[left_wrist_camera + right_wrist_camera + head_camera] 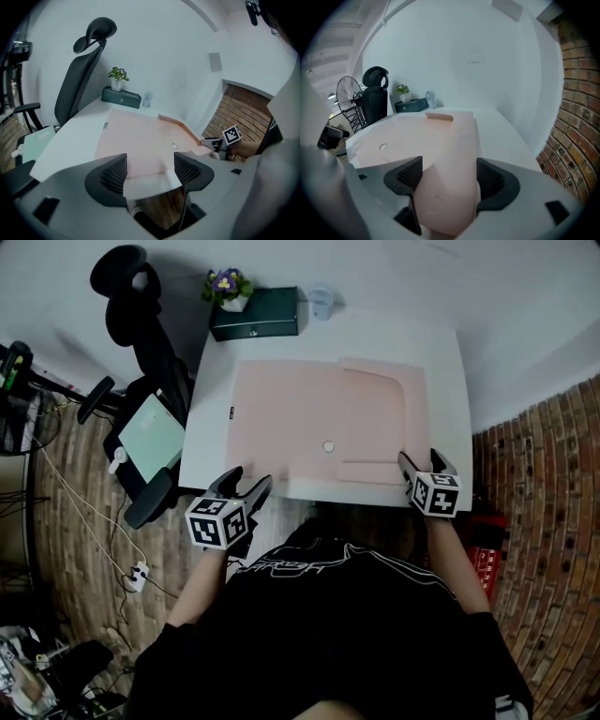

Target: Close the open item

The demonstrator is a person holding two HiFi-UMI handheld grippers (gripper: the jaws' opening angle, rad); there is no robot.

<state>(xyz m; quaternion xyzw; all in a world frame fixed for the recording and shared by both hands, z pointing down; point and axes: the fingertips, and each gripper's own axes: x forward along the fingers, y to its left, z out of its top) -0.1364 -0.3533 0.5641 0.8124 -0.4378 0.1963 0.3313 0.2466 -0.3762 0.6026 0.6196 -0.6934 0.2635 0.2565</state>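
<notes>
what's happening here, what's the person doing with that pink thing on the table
A person at a white table has a gripper in each hand and is working on a big pink folder that lies open on it. The right gripper is at the folder's right flap, with the flap's near end between its wide-apart jaws. The left gripper hovers open at the folder's near left edge, holding nothing. The folder is not yet closed.

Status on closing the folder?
Nothing done yet: pink folder lies open on the table. In hand: right hand-held gripper straddles its right flap, jaws apart; left hand-held gripper open at the near edge. Left: fold it shut.
</notes>
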